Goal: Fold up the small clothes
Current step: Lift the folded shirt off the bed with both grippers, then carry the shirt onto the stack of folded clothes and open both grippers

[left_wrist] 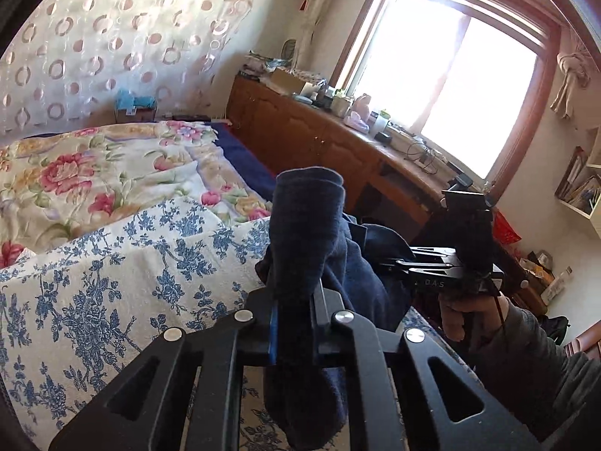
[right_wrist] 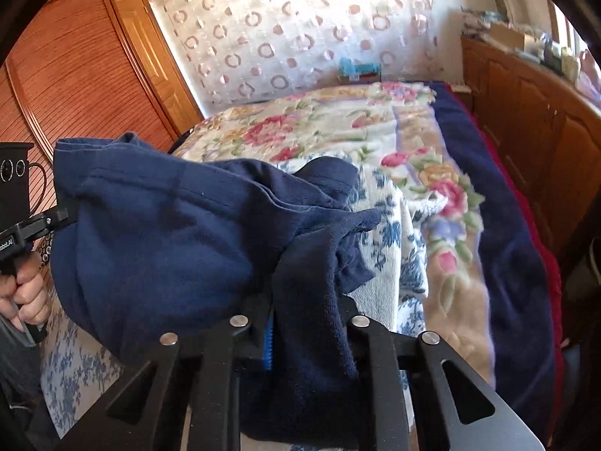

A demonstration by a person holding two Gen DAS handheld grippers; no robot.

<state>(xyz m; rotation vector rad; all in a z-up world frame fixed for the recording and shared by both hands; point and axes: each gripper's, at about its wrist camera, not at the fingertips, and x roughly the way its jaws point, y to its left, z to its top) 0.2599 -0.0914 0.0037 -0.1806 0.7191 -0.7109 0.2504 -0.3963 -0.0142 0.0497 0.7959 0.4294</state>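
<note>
A small navy blue garment (right_wrist: 161, 240) hangs in the air between my two grippers, above the bed. My left gripper (left_wrist: 296, 300) is shut on one edge of it; the cloth (left_wrist: 304, 225) bunches up over the fingers and hides the tips. My right gripper (right_wrist: 304, 300) is shut on another edge, with cloth draped down between its arms. In the left wrist view the right gripper (left_wrist: 413, 263) shows to the right, its tips buried in the cloth. In the right wrist view the left gripper's body (right_wrist: 22, 221) shows at the far left.
Below lies a bed with a blue-flowered white cover (left_wrist: 112, 282) and a pink-flowered blanket (right_wrist: 338, 127). A wooden cabinet row (left_wrist: 319, 139) with clutter runs under the window. A wooden wardrobe (right_wrist: 75, 75) stands on the left in the right wrist view.
</note>
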